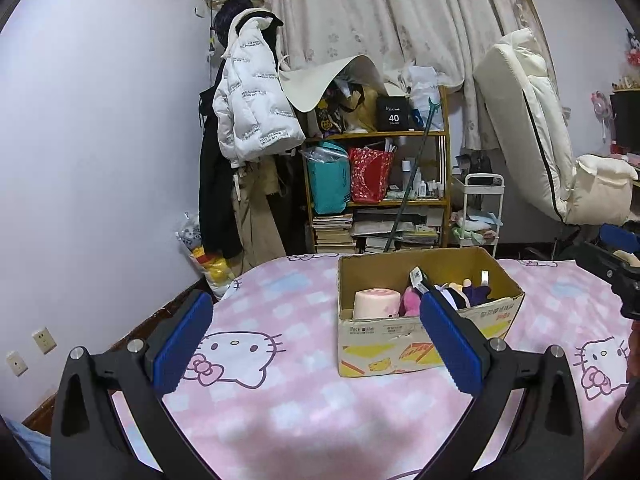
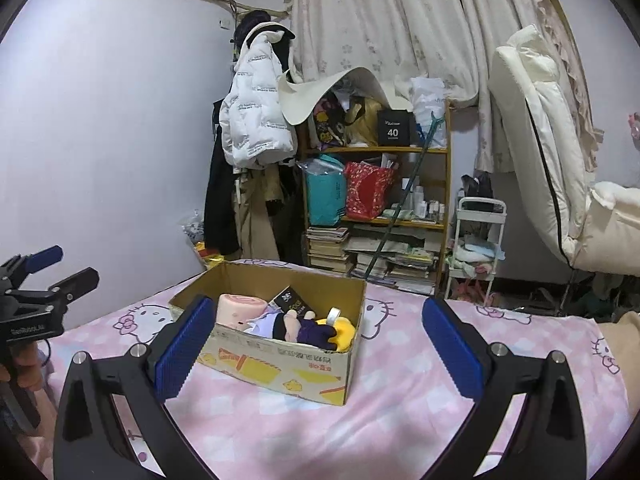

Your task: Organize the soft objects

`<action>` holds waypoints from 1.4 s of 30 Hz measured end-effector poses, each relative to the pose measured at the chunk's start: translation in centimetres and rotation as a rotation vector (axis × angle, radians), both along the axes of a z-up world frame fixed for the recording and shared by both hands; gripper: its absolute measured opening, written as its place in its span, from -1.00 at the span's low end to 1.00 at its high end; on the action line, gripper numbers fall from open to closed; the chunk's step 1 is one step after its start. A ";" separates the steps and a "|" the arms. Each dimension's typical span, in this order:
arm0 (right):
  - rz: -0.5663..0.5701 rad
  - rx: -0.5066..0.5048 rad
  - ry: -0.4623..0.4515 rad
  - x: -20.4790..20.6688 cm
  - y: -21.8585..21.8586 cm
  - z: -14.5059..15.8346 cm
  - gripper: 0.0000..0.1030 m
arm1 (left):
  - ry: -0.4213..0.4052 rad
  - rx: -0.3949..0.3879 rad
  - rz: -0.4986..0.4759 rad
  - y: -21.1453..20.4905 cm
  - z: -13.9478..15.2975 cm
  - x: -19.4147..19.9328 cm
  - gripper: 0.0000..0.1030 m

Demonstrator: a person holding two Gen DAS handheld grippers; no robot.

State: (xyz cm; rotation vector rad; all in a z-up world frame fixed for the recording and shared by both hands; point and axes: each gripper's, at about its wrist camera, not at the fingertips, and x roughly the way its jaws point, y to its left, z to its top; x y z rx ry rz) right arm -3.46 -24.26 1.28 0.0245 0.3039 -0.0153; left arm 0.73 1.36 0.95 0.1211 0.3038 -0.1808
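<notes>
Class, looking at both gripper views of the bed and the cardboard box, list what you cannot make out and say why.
- Bottom of the cardboard box: both views, hidden by its walls and the toys.
- Doll face: right view, turned away; left view, behind the left gripper finger.
- Box print: too small to read.
- Right gripper holder: out of frame.

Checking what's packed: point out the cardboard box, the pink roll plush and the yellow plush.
cardboard box [image 2: 280,364]: right wrist view, printed front wall.
pink roll plush [image 2: 240,310]: right wrist view, its side.
yellow plush [image 2: 345,334]: right wrist view, its rounded body.
</notes>
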 end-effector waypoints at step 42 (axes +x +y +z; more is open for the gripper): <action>-0.035 0.009 0.031 0.9 0.1 -1.9 1.00 | 0.031 -0.012 -0.016 0.0 -0.8 0.4 0.98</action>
